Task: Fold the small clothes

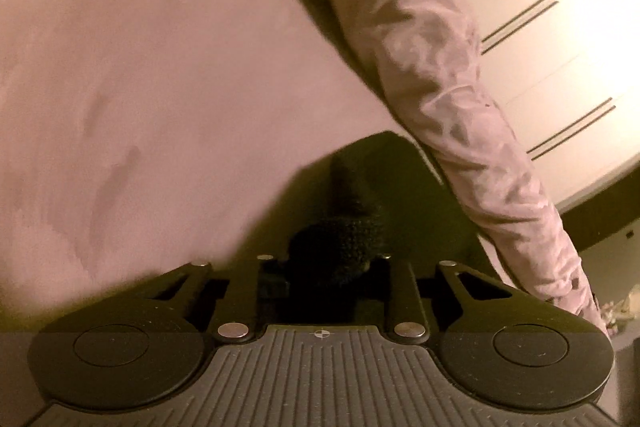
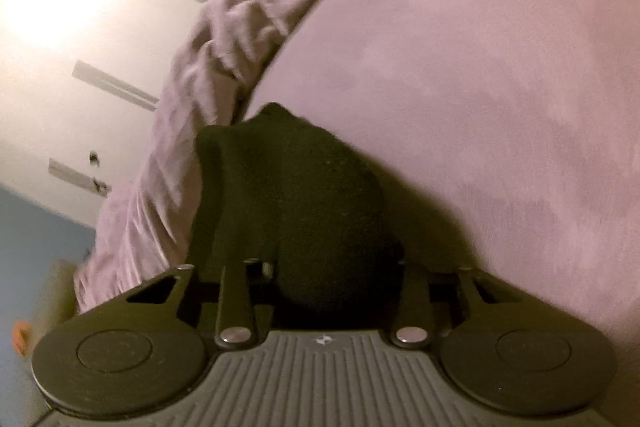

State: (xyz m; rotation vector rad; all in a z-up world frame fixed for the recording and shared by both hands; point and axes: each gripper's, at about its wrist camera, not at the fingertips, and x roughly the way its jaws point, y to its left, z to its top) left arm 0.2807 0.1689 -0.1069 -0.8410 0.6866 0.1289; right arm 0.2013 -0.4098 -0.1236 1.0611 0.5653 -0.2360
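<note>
A small black knitted garment fills the space in front of each gripper. In the left wrist view, my left gripper (image 1: 332,259) is shut on a bunched end of the black garment (image 1: 344,239), which hides the fingertips. In the right wrist view, my right gripper (image 2: 332,267) is shut on the black garment (image 2: 296,195), which spreads forward over the pink bed cover (image 2: 480,75). The cover also shows in the left wrist view (image 1: 140,75). The fingers themselves are hidden by the cloth in both views.
The rumpled edge of the pink cover hangs down the bed side (image 1: 460,99) and shows in the right view too (image 2: 192,99). A white wardrobe with dark strip handles (image 1: 560,27) stands beside the bed, also in the right view (image 2: 80,27).
</note>
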